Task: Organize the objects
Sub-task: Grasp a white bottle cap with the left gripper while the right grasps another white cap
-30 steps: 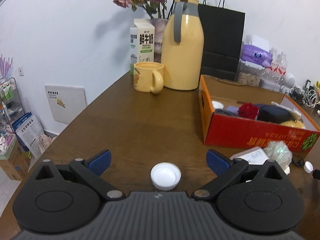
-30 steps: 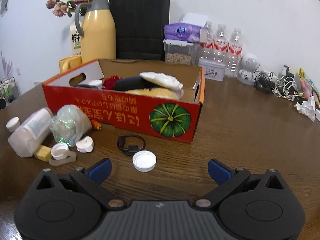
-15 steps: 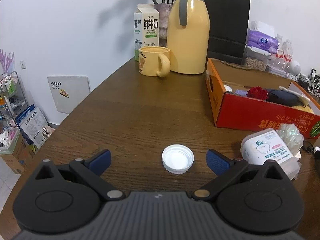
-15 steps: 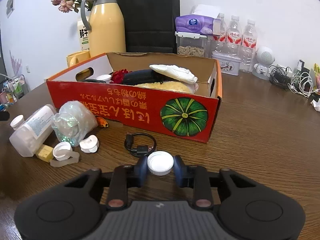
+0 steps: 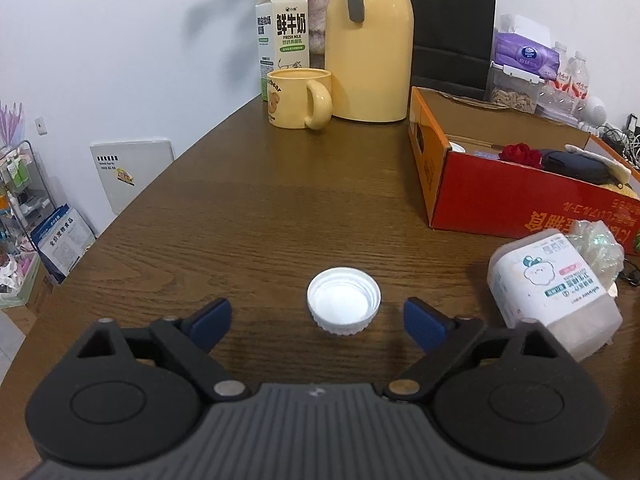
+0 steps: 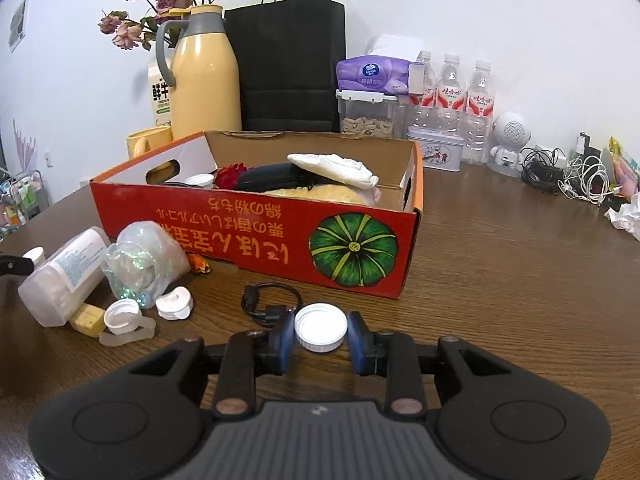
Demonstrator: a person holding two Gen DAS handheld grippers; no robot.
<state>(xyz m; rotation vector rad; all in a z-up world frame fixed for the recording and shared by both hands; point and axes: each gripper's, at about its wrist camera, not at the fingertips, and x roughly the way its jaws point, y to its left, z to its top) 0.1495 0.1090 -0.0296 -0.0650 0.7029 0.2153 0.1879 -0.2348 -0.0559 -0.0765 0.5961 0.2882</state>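
While our right gripper (image 6: 321,338) pinches a white ribbed cap (image 6: 321,332) just above the wooden table (image 6: 500,280), we should keep it level and carry it over the red cardboard box (image 6: 256,220) wall before releasing. Our left gripper (image 5: 318,320) is spread wide around another cap (image 5: 343,306), lying hollow side up; centre it, then squeeze gently on its smooth plastic.

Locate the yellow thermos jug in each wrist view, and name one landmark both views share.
Left wrist: yellow thermos jug top centre, behind the yellow mug.
Right wrist: jug upper left, behind the red cardboard box.
Shared landmark: the black paper bag beside the jug.
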